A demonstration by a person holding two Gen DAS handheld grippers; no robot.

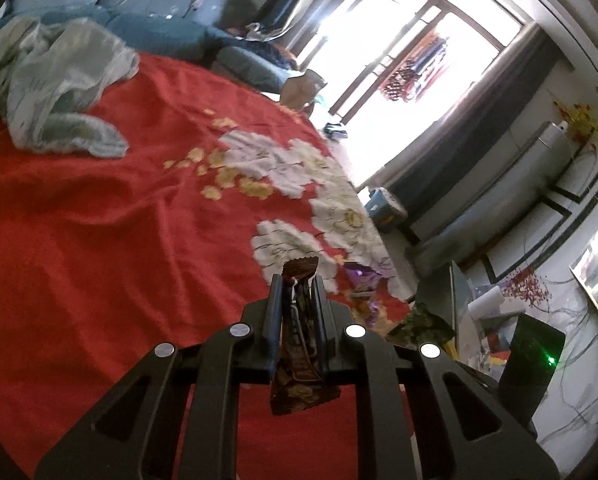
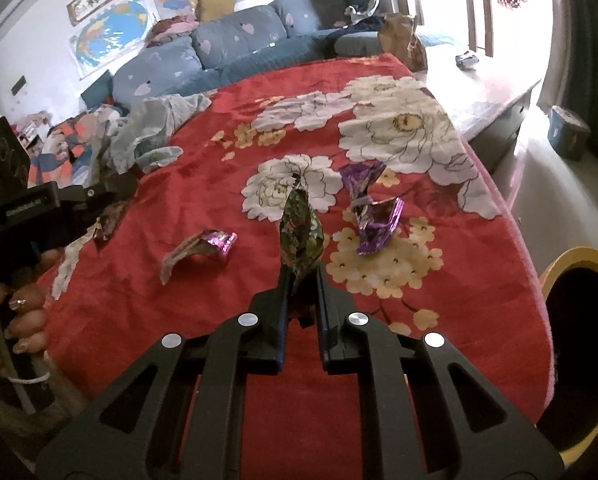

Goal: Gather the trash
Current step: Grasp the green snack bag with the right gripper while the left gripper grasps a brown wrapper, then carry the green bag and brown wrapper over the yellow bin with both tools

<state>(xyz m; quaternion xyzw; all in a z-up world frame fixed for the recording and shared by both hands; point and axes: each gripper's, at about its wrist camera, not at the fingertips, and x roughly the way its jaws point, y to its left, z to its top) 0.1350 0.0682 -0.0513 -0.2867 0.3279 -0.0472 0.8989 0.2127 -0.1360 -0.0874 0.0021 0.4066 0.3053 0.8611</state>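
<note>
- A brown snack wrapper is being pinched upright between the jaws of the left gripper, its crimped top edge sticking out past the fingertips and its lower end hanging behind them, above the red flowered blanket.
- A crumpled green patterned wrapper is being clamped by the right gripper, the jaws closed on its lower end and the rest standing up beyond the tips.
- At the left edge of the right wrist view, a hand is being seen wrapped around the handle of the other gripper.
- Further out on the blanket, a pink and silver wrapper and a purple foil wrapper are being left lying apart from each other.
- A yellow-rimmed bin is being shown beside the blanket's right edge.
- A pale crumpled cloth is being seen near the far side, with a blue sofa beyond.
</note>
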